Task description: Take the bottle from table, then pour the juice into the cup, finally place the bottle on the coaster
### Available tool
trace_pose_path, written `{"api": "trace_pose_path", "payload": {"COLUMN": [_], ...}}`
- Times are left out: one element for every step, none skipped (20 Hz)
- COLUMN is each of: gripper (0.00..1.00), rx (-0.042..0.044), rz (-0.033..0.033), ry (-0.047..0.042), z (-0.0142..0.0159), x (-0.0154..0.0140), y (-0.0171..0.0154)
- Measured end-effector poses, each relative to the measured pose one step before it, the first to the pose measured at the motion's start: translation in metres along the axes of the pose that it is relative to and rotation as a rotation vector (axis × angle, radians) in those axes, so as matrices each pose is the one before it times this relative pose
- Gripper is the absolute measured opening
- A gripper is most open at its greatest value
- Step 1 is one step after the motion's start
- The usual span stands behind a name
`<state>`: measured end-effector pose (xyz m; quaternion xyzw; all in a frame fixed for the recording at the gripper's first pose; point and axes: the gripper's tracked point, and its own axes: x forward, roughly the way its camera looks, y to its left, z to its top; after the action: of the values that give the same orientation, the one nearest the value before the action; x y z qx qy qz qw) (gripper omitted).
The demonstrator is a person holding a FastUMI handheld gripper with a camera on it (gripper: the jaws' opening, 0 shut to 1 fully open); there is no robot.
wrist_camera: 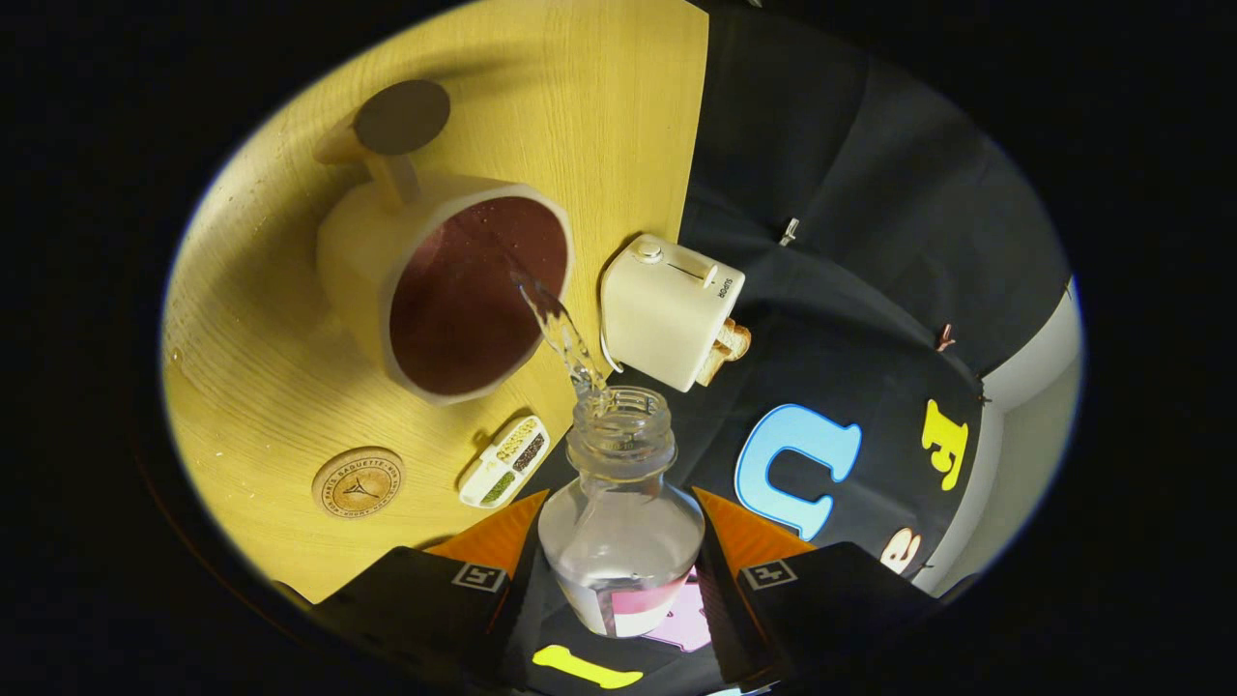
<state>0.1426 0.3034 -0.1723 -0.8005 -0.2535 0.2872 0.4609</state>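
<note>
Leftmost on the table (290, 406) lies the coaster (359, 481), a flat round disc, bare, near the cup's base. Next to it stands the cup (440, 290), wide-mouthed with a dark inside and a handle on its far side; beyond that handle sits a small round lid (401, 116). Just right of the coaster lies a small tray (504, 461) with compartments of seeds or spices. Then comes the stream (556, 329), a thin clear thread running from the bottle's mouth over the cup's rim and inside.

The bottle (620, 512) sits squarely between the fingers, tipped toward the cup, open neck pointing ahead of the tips, with liquid pooled low in its body. The gripper (618, 541) is closed to the bottle's width, both fingers pressing its round body from either side. By its look the bottle is clear, hard and smooth, probably glass, so likely slippery and breakable; it should lighten as it empties. The broad belly below the shoulder looks the safest place to hold, and that is where the fingers sit.

Right of the neck, at the table's edge, stands a small toaster (667, 309) with toast poking out. Pouring seems under way; the coaster step is not yet done.
</note>
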Motion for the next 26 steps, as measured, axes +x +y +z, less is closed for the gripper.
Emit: {"api": "trace_pose_path", "payload": {"gripper": [0.73, 0.73, 0.73, 0.72, 0.72, 0.73, 0.73, 0.72, 0.73, 0.72, 0.72, 0.72, 0.73, 0.73, 0.73, 0.73, 0.73, 0.73, 0.73, 0.73, 0.72, 0.73, 0.73, 0.73, 0.73, 0.73], "rx": [-0.00611, -0.00584, -0.00356, -0.00268, -0.0063, -0.0098, -0.00935, -0.0074, -0.00645, -0.00674, -0.00368, -0.00335, -0.00462, -0.00626, -0.00467, -0.0057, -0.00503, -0.00492, -0.00899, -0.0108, -0.00773, -0.00304, -0.00106, 0.00187, 0.00481, -0.00064], "rz": [-0.00274, -0.00581, -0.00306, -0.00177, -0.00257, -0.0045, -0.00461, -0.00333, -0.00253, -0.00373, -0.00525, -0.00095, -0.00235, -0.00021, 0.00125, -0.00074, 0.00032, 0.00117, 0.00124, -0.00432, -0.00085, 0.00034, 0.00117, 0.00086, 0.00354, 0.00141], "ry": [-0.00279, -0.00166, -0.00032, -0.00108, -0.00376, -0.0043, -0.00549, -0.00378, -0.00228, -0.00064, -0.00294, -0.0007, -0.00255, -0.00101, -0.00162, -0.00292, -0.00151, -0.00497, -0.00536, -0.00568, -0.00531, -0.00166, -0.00055, -0.00079, -0.00203, 0.00037], "z": [-0.00001, 0.00003, -0.00036, 0.00001, 0.00056, 0.00097, 0.00108, -0.00003, -0.00098, -0.00004, 0.00021, 0.00009, 0.00072, 0.00027, 0.00021, 0.00015, 0.00067, 0.00056, 0.0017, 0.0013, 0.00173, 0.00067, -0.00044, -0.00039, 0.00075, 0.00012], "x": [-0.00023, -0.00051, 0.00015, 0.00018, -0.0003, 0.00052, 0.0002, -0.00065, 0.001, 0.00082, 0.00031, -0.00212, -0.00064, -0.00111, 0.00046, 0.00029, 0.00052, -0.00123, -0.00046, -0.00008, 0.00012, -0.00018, -0.001, -0.00058, 0.00173, 0.00108], "y": [-0.00064, -0.002, -0.00124, -0.00003, -0.00148, -0.00171, -0.00184, -0.00171, 0.00065, -0.00048, -0.00225, 0.00098, -0.00016, 0.00053, 0.00071, 0.00005, 0.00013, 0.00056, 0.00101, -0.00127, -0.00004, 0.00056, 0.00169, 0.00008, 0.00004, 0.00044]}}
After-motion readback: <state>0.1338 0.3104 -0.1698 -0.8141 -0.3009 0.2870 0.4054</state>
